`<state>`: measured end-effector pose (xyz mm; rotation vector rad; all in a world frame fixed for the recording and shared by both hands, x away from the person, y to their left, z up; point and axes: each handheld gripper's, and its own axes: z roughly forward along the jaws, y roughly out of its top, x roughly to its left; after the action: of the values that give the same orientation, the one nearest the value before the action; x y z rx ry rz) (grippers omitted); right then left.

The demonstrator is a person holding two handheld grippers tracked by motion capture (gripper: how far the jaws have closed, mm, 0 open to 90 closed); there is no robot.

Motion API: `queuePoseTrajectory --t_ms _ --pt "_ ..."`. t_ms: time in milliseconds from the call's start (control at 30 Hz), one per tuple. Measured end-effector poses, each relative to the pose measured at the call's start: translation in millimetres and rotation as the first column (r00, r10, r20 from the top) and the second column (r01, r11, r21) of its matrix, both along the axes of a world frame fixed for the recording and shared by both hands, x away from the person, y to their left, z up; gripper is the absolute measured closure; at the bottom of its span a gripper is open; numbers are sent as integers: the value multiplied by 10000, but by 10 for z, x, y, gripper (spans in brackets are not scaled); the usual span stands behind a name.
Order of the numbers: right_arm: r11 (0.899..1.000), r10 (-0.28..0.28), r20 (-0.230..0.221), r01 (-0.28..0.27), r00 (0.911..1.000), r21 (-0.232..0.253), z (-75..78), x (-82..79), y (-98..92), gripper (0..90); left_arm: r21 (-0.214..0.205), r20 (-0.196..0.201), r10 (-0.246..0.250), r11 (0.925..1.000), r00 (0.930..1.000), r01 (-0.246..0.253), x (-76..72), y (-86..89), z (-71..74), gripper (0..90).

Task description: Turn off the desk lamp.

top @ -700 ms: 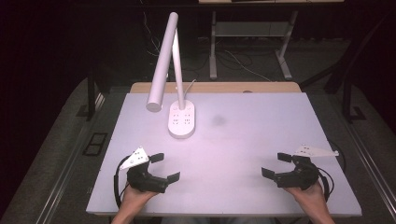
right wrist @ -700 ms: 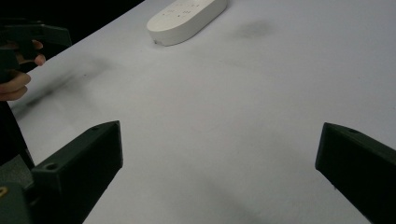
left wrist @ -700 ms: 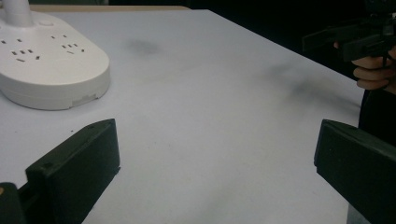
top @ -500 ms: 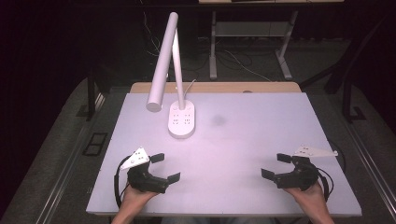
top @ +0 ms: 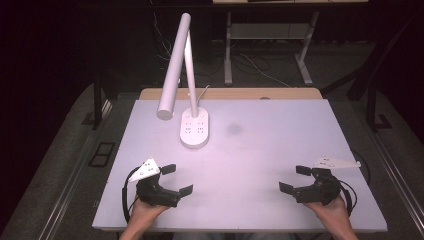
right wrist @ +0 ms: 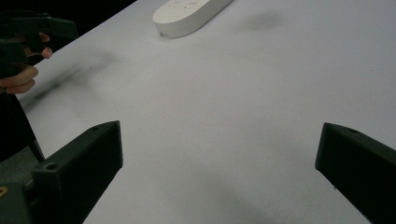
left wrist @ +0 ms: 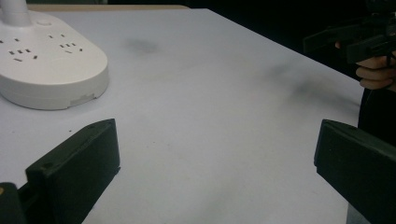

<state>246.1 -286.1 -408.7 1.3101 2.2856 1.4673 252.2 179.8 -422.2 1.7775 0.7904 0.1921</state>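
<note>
The white desk lamp with a socket-strip base (top: 194,129) stands at the far left-centre of the pale rectangular tabletop (top: 260,150), its tubular head tilted down toward the left. The left gripper (top: 177,179) rests at the near left edge, jaws spread wide with nothing between them. The right gripper (top: 295,179) rests at the near right edge, likewise wide open and holding nothing. Both lie well apart from the lamp.

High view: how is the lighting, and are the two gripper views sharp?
High view: the white table is bright with a pinkish cast, its surroundings nearly black, the lamp crisp. Left gripper view: table and lamp base sharp, near jaws slightly soft. Right gripper view: grainy, with soft dark smudges on the table.
</note>
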Motion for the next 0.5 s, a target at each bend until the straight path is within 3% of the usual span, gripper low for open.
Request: queuePoseTrajectory --t_ms 500 --pt "9985 335 -105 -339 9994 -419 50 69 77 7 -197 -72 80 9998 9999 -81 -9 42 7 0"
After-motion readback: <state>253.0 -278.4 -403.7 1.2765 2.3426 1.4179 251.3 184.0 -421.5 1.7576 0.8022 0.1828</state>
